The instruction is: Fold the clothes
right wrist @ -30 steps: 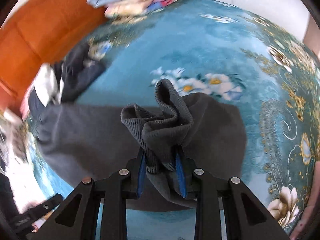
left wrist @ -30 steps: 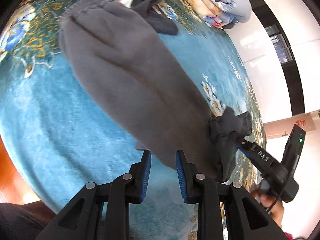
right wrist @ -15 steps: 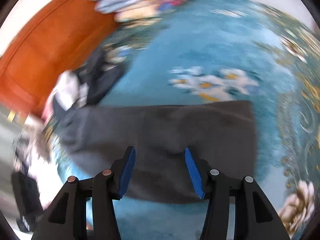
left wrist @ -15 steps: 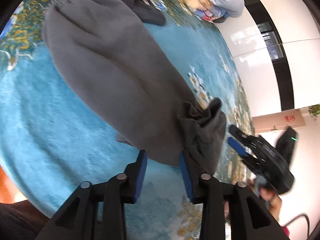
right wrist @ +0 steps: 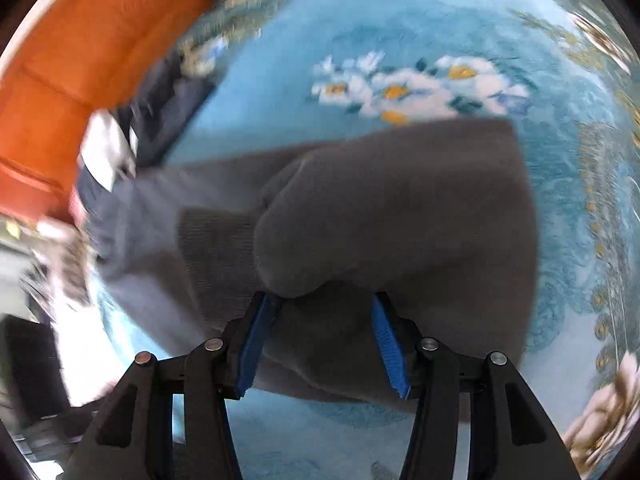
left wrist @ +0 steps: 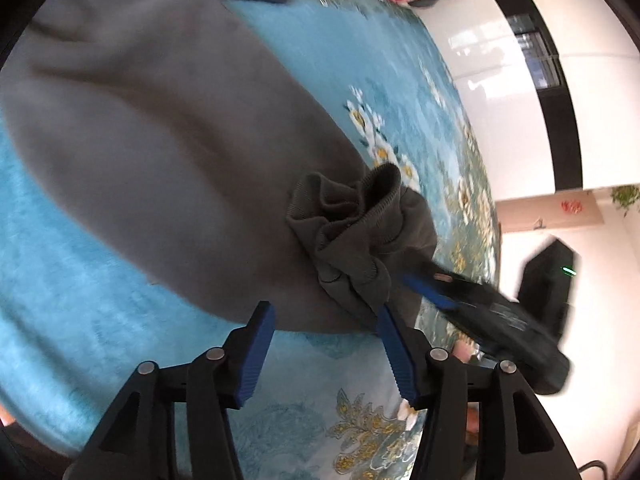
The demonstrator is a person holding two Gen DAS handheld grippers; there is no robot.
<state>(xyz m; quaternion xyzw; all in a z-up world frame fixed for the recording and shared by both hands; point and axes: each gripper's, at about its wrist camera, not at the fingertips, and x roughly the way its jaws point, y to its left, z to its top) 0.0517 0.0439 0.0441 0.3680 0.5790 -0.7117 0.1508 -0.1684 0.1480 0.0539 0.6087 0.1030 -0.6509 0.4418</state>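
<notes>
The grey trousers lie doubled over on the blue floral bedspread, ribbed cuffs bunched near the left gripper. Its fingers have just been opening, empty. The right gripper is open too, gripping nothing. One fold looks done; tidying and further folds remain.

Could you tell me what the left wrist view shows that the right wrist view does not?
Only the left wrist view shows the bunched ribbed cuff, the right gripper seen from outside, and a white wall. Only the right wrist view shows the orange headboard. Both show the grey trousers lying on the blue flowered bedspread.
</notes>
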